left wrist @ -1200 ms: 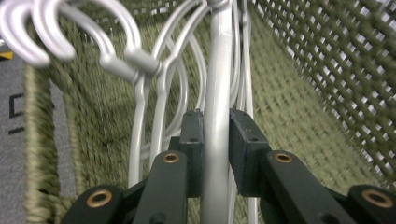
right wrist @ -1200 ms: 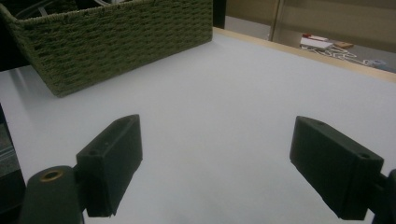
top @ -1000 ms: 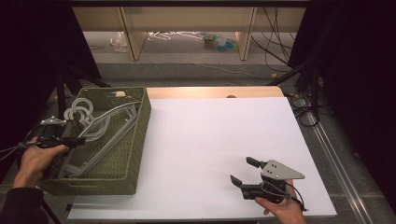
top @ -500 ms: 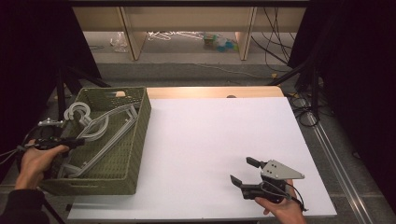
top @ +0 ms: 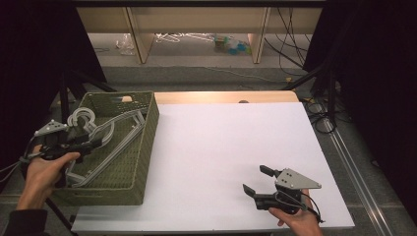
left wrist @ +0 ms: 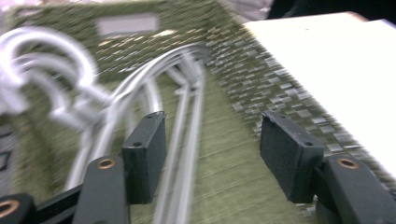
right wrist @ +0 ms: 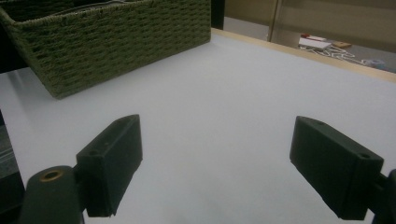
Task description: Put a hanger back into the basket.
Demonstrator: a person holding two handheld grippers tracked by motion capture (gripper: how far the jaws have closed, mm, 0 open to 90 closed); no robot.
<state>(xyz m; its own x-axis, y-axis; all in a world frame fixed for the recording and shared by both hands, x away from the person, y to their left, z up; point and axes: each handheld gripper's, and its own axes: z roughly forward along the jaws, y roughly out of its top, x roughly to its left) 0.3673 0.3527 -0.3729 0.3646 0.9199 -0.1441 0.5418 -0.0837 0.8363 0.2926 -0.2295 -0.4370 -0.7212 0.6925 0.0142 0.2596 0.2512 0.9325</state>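
The left hand-held gripper (top: 81, 142) hangs over the near left part of the green woven basket (top: 142, 147), which sits at the left edge of the white tabletop (top: 231, 147). Its jaws have just been opening and now stand spread, with nothing pinched between them; in the left gripper view the grey plastic hangers (left wrist: 187, 112) lie below and beyond the pads, on the basket floor. The hangers lie in a loose pile, their hooks (top: 81, 118) bunched toward the basket's left wall. The right hand-held gripper (top: 255, 179) rests low over the near right part of the tabletop, jaws spread wide and empty, pointing toward the basket, well apart from it.
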